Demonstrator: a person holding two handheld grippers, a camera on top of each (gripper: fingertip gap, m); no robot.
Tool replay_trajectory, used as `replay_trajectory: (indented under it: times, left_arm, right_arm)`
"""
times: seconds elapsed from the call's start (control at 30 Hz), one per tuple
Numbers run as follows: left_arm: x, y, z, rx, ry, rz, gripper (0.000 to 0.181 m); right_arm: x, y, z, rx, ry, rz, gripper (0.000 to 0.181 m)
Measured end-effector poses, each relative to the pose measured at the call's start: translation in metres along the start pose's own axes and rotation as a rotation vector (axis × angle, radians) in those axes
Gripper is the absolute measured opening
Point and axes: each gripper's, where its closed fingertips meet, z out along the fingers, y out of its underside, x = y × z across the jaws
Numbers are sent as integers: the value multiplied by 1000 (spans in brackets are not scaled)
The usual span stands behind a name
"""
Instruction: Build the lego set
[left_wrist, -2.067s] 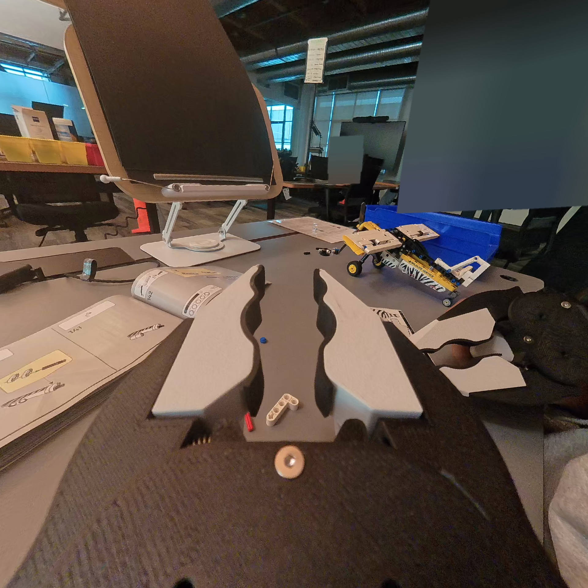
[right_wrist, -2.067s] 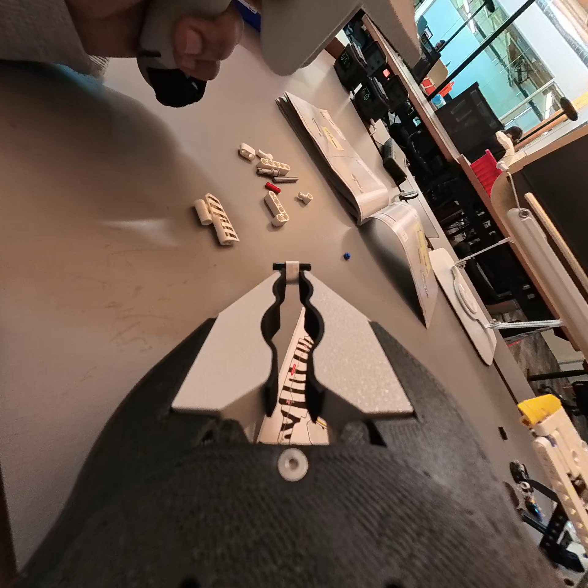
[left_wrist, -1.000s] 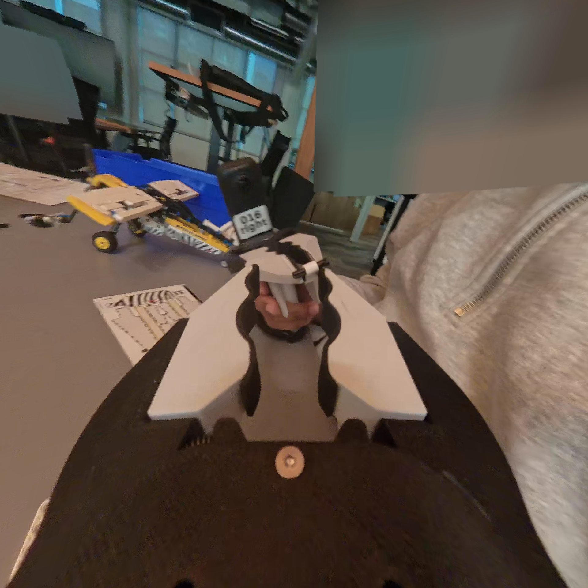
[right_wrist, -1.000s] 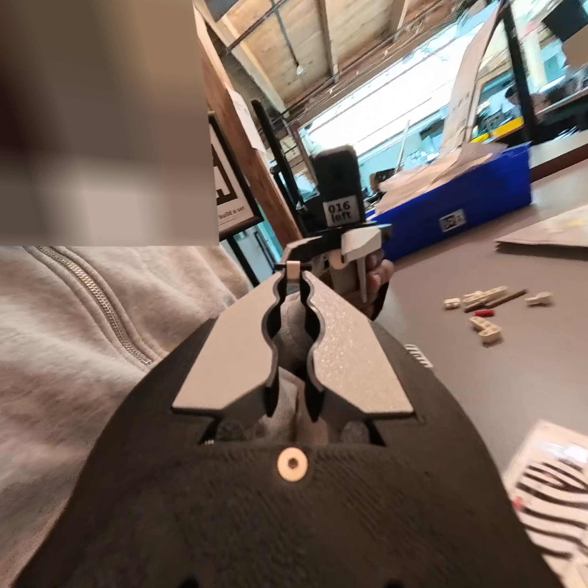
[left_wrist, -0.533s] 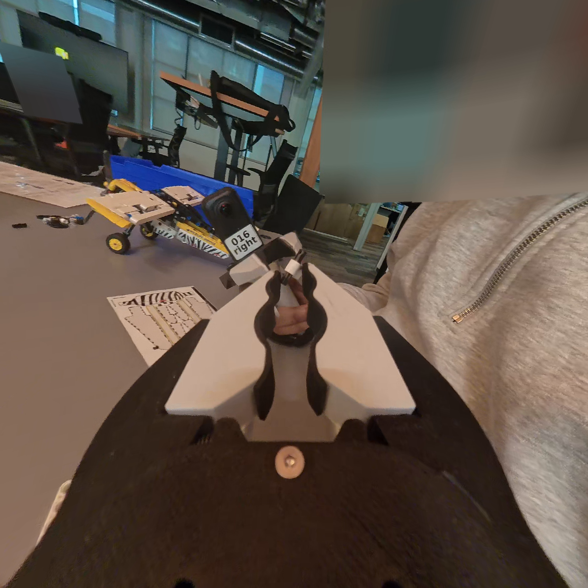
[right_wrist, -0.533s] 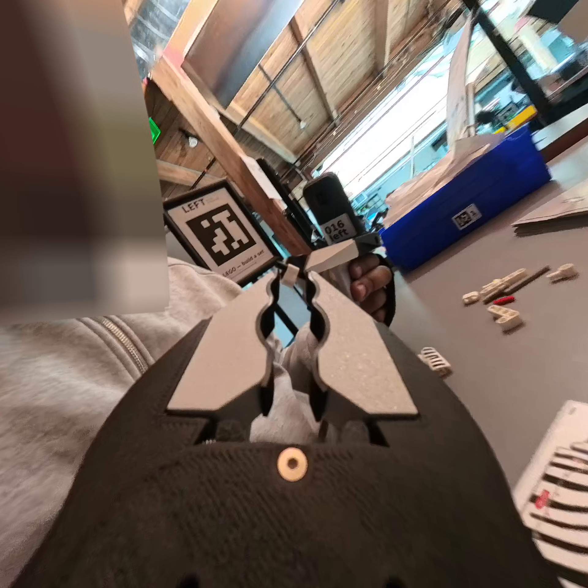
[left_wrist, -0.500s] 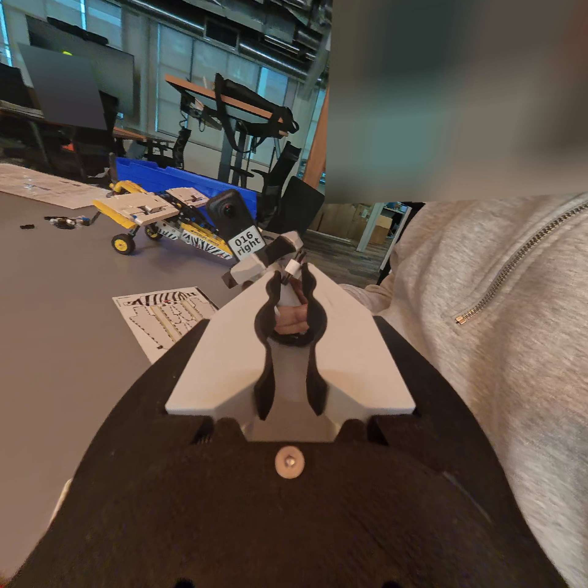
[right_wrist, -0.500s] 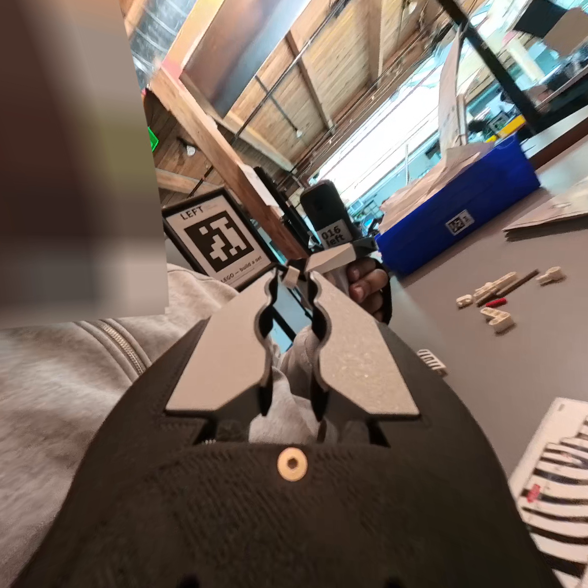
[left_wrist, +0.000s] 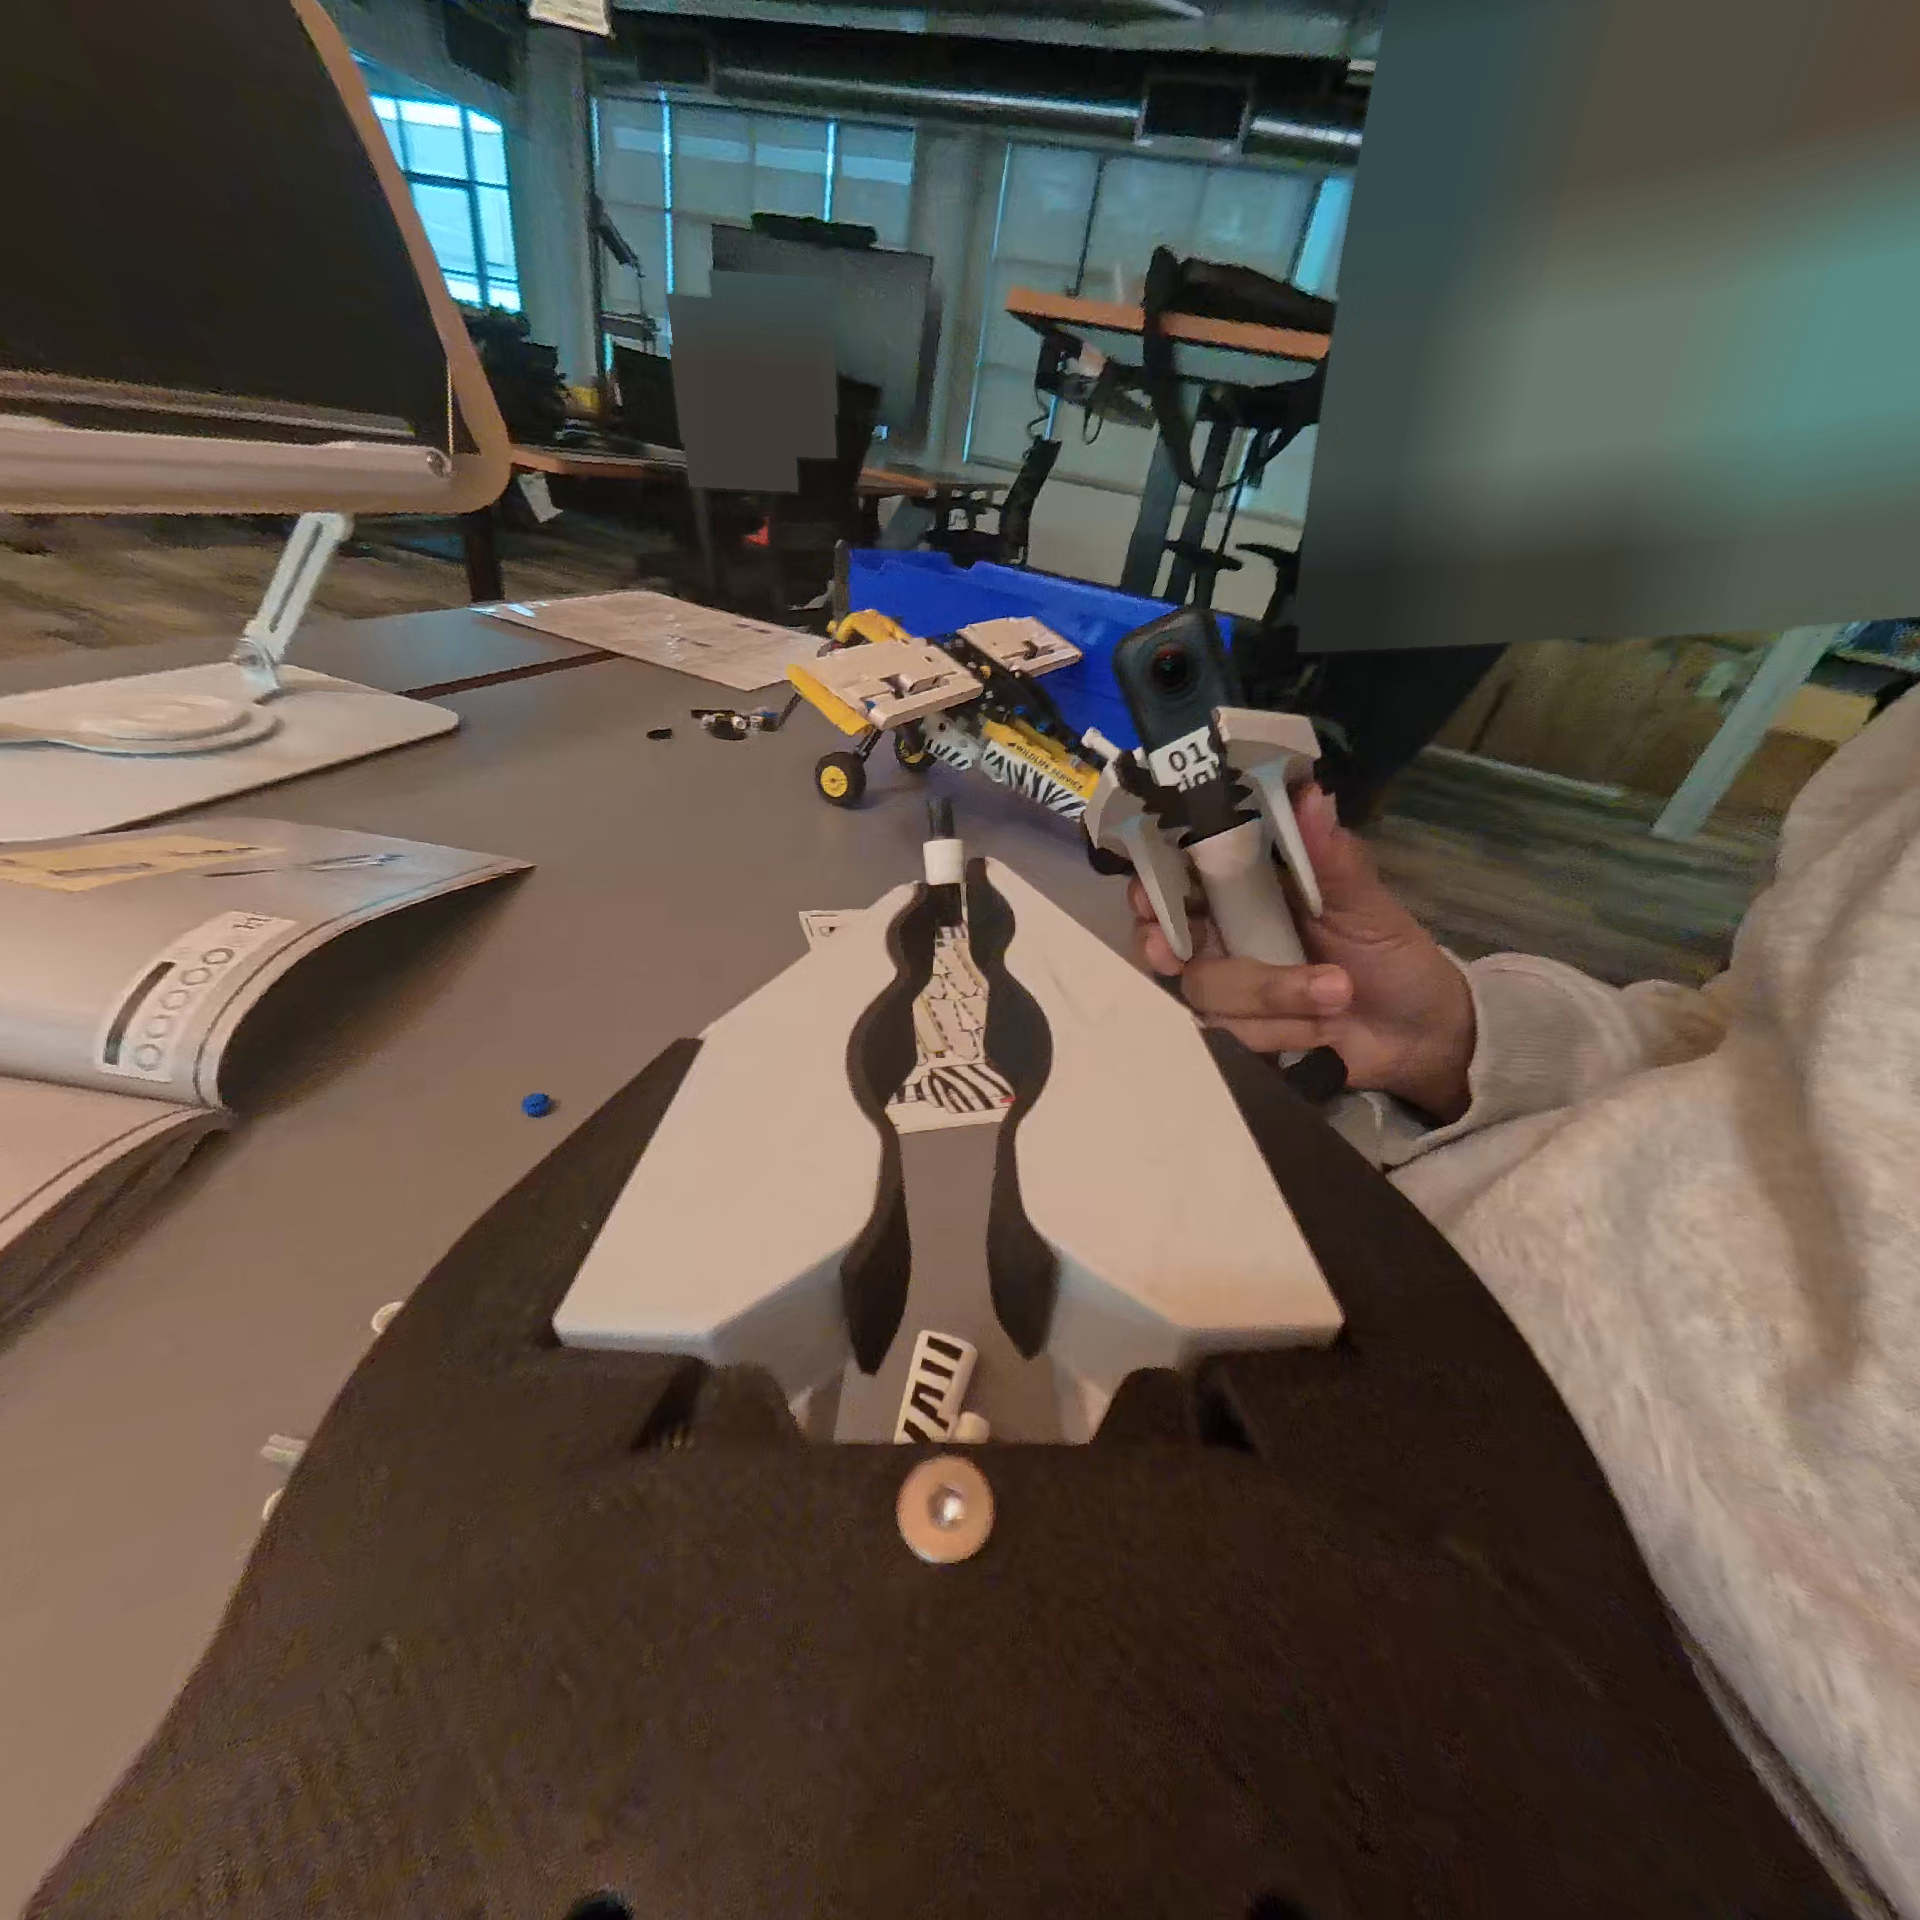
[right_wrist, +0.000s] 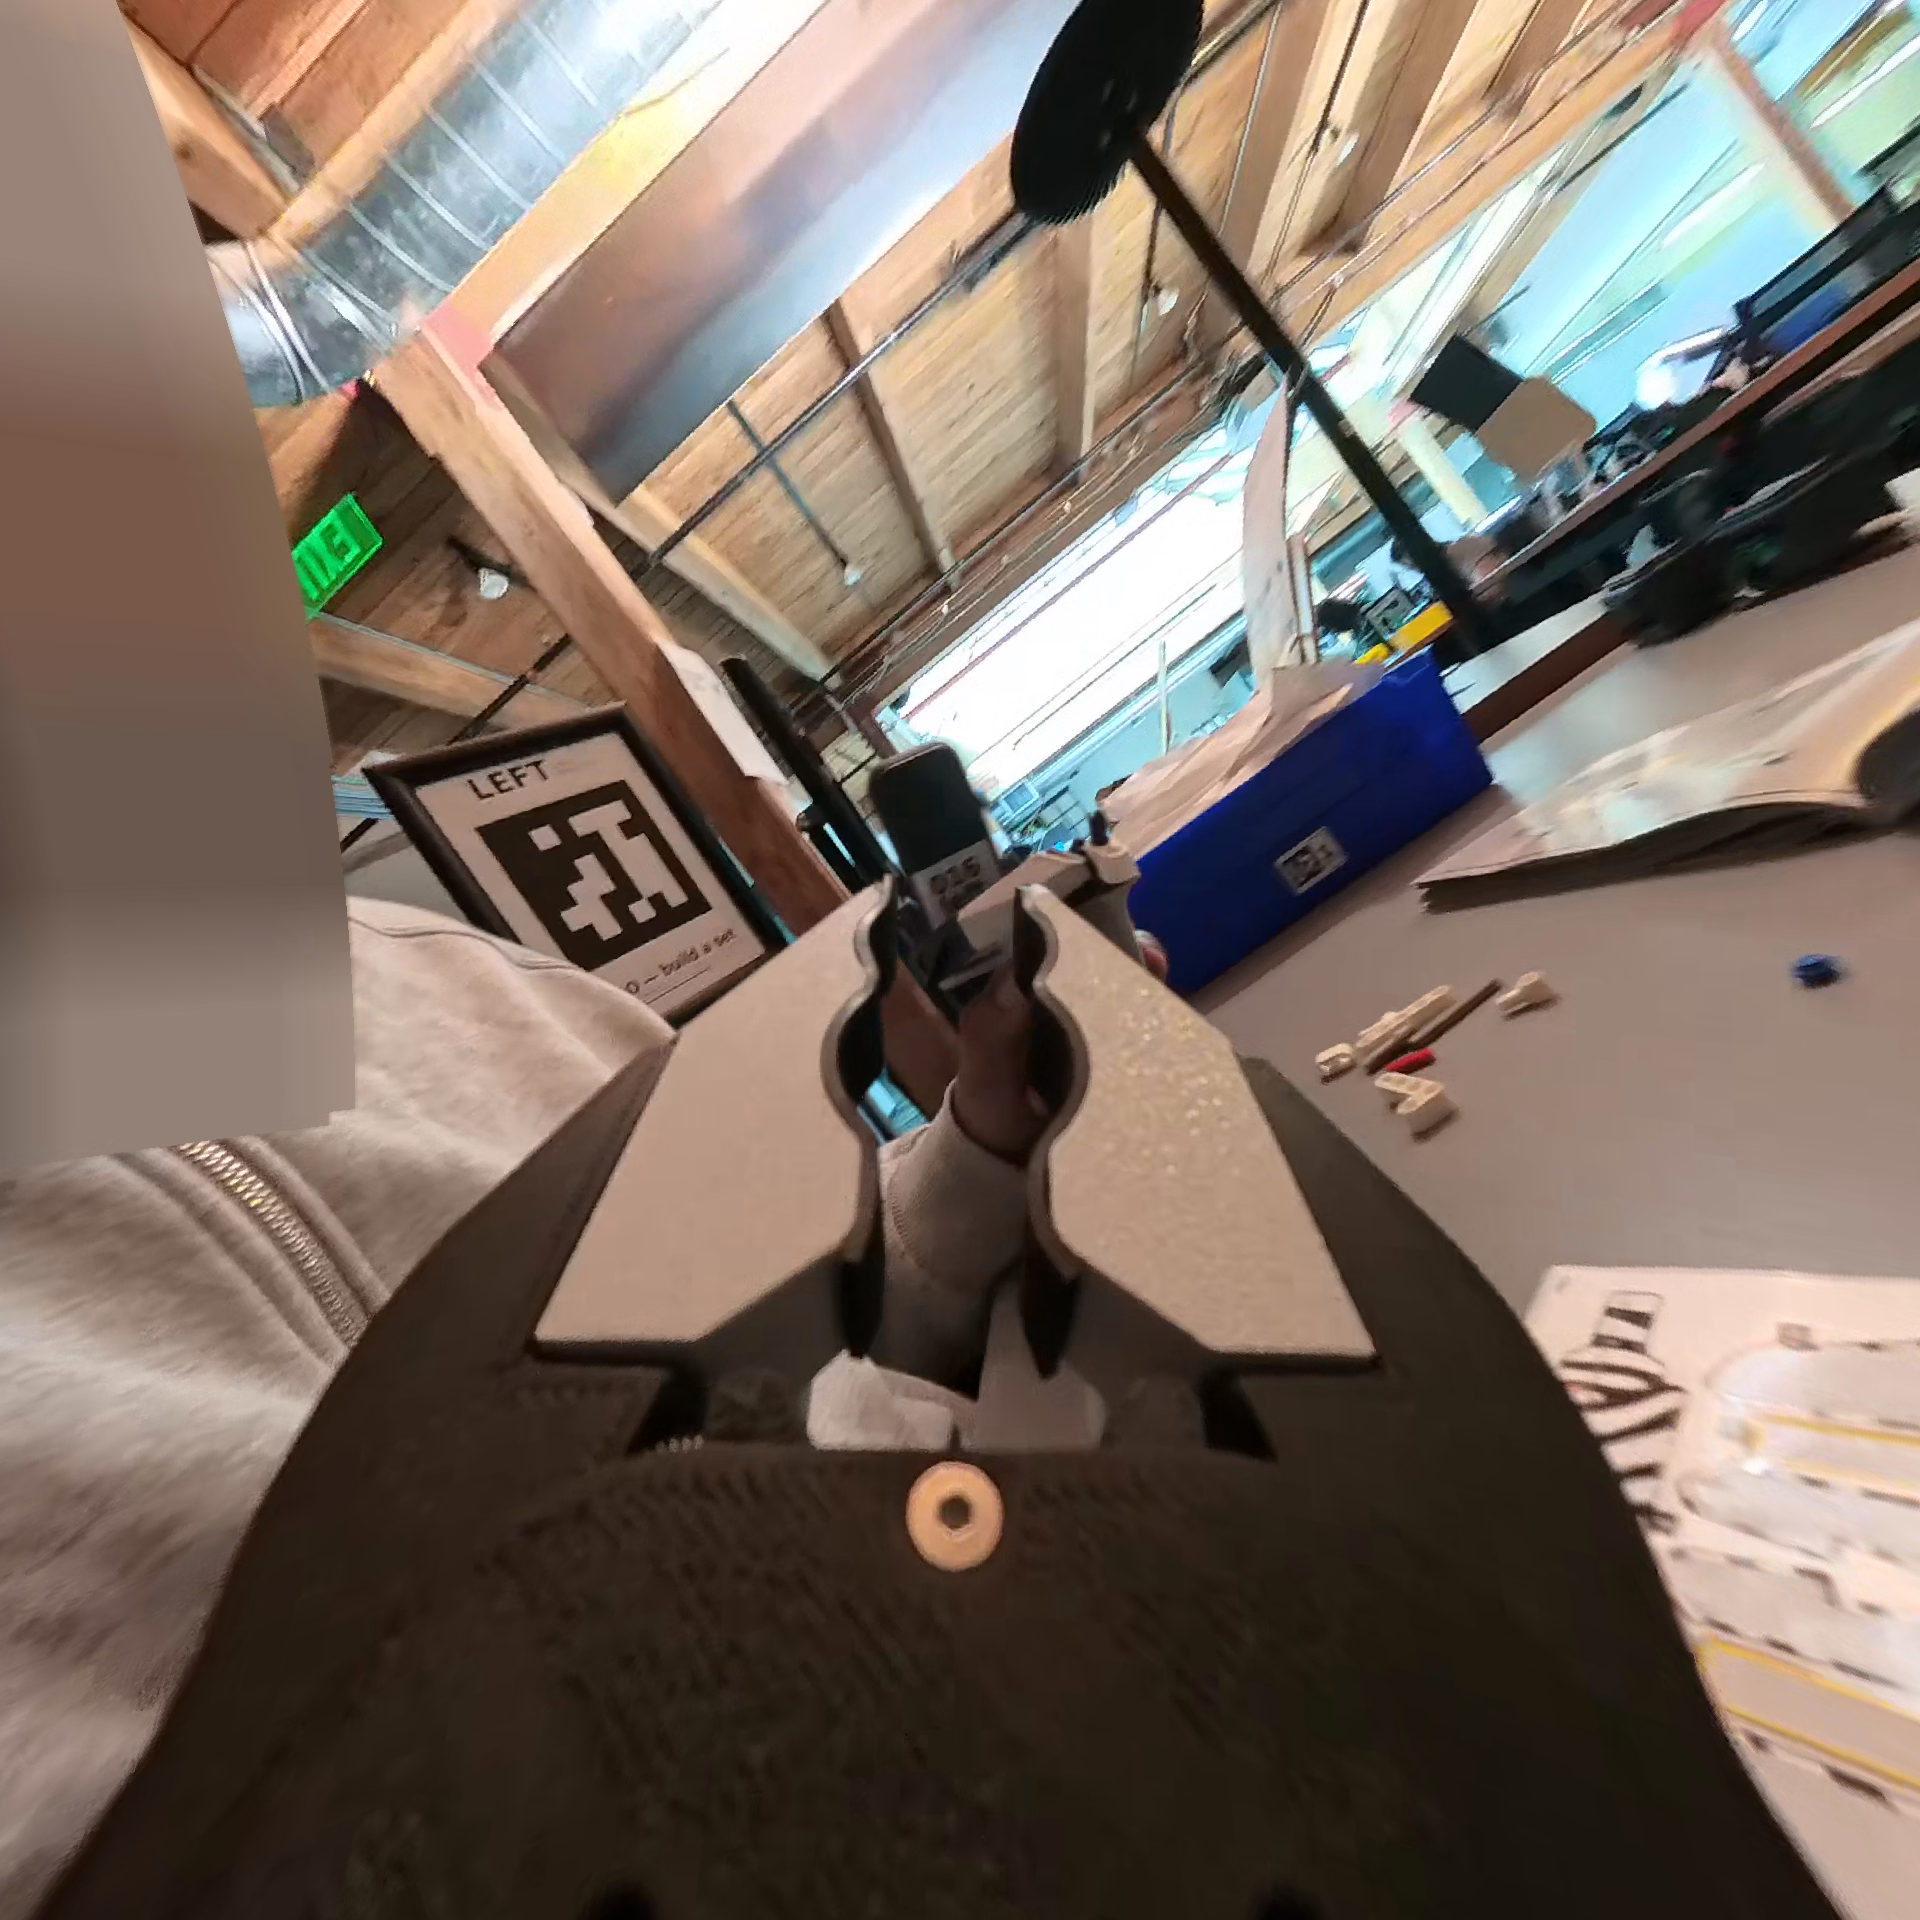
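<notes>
My left gripper (left_wrist: 942, 896) is shut on a small white bush with a black axle (left_wrist: 940, 860), held upright above the grey table. The piece also shows in the right wrist view (right_wrist: 1112, 858), just past my right gripper. My right gripper (right_wrist: 956, 914) is open and empty, its jaws a short way apart. In the left wrist view it (left_wrist: 1200, 821) is held in a hand, to the right of the piece and apart from it. The yellow and white lego plane (left_wrist: 940, 701) stands farther back on the table.
A sticker sheet (right_wrist: 1714, 1455) lies below the grippers. Loose white pieces and a red pin (right_wrist: 1397, 1049) lie on the table, with a blue stud (left_wrist: 535, 1103) nearby. An open instruction booklet (left_wrist: 187, 966) is at the left. A blue bin (right_wrist: 1320, 831) and a tablet stand (left_wrist: 208, 717) stand behind.
The small white piece went from my right gripper to my left. The right gripper opened and drew away; the left swung back over the table with the piece.
</notes>
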Motion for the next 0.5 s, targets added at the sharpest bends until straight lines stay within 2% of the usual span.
replay_trajectory:
  times: [0.07,0.2,0.27,0.37,0.5]
  left_arm:
    - [4,6,4,-48,-22,50,5]
    - [12,40,14,-262,-54,224,6]
    - [14,51,14,-345,-82,328,7]
    - [14,57,12,-432,-154,528,6]
    - [12,59,15,-509,-258,844,7]
  right_arm:
    - [1,1,-3,-5,24,-17,20]
    - [2,6,-6,-46,84,-82,20]
    - [5,13,-10,-112,135,-86,22]
    - [15,26,-16,-244,248,-91,22]
    - [16,41,-14,-339,271,-89,22]
